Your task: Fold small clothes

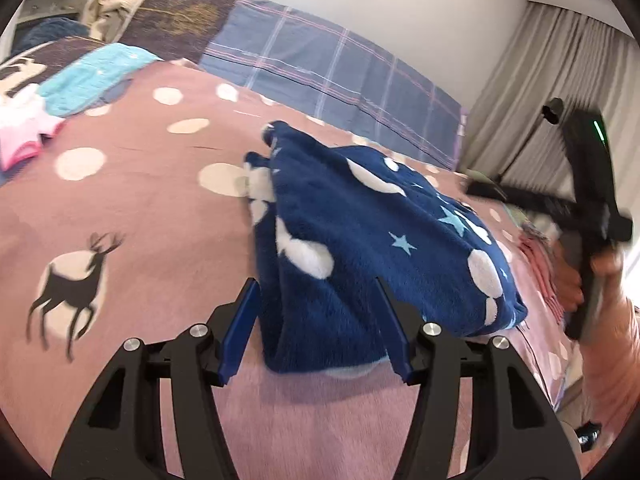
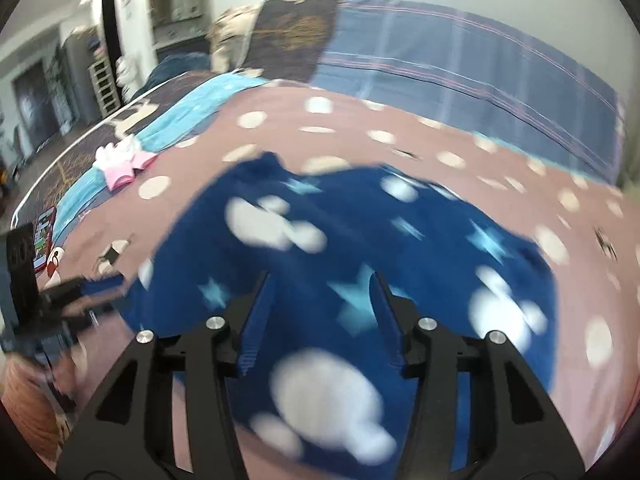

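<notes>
A navy fleece garment (image 1: 360,232) with white clouds and pale blue stars lies folded in a heap on the bed. My left gripper (image 1: 316,284) stands open at its near end, with the cloth's edge between the fingers and the pads apart from it. In the right wrist view the same garment (image 2: 360,240) fills the middle, blurred. My right gripper (image 2: 320,276) hovers open above it with nothing pinched. A hand holds the right gripper's body (image 1: 592,220) at the far right of the left wrist view. The left gripper (image 2: 80,288) shows at the left edge of the right wrist view.
The bed has a pink spread (image 1: 140,208) with white dots and deer. A turquoise garment (image 1: 88,80) and a small pink and white piece (image 1: 20,132) lie at the far left. A blue plaid cover (image 1: 320,64) runs along the back and curtains (image 1: 540,80) hang at the right.
</notes>
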Action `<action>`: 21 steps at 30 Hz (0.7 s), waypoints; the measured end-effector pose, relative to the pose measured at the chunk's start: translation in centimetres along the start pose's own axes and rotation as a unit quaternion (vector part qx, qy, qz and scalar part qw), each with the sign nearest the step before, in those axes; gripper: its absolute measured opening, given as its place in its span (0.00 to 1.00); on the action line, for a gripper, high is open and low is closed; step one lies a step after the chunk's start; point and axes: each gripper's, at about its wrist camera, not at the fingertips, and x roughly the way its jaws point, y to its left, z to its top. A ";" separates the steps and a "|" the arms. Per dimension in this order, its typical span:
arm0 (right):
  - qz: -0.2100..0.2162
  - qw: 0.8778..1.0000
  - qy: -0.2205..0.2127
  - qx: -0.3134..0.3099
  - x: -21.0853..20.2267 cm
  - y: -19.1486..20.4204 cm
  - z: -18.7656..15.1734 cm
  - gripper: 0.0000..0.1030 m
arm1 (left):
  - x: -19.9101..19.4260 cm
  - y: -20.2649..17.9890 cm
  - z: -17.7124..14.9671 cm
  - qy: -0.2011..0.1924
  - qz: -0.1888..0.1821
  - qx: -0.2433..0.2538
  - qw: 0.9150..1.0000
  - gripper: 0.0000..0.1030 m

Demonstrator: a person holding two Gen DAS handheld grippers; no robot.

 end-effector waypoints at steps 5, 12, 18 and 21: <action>0.000 0.998 0.051 -0.026 7.5 5.1 6.6 0.62 | 1.0 0.6 -0.1 0.013 -0.056 -0.005 0.998 0.52; -0.103 0.985 0.130 -0.038 17.7 7.7 11.6 0.64 | 1.8 0.8 -0.6 0.028 -0.077 -0.008 0.997 0.48; -0.123 0.978 0.162 -0.040 20.7 7.8 11.0 0.10 | 1.1 1.4 -0.7 0.018 -0.105 -0.021 0.994 0.07; -0.099 0.990 0.097 -0.017 17.3 8.2 12.2 0.10 | -0.8 1.3 -0.9 -0.010 -0.119 -0.016 0.993 0.07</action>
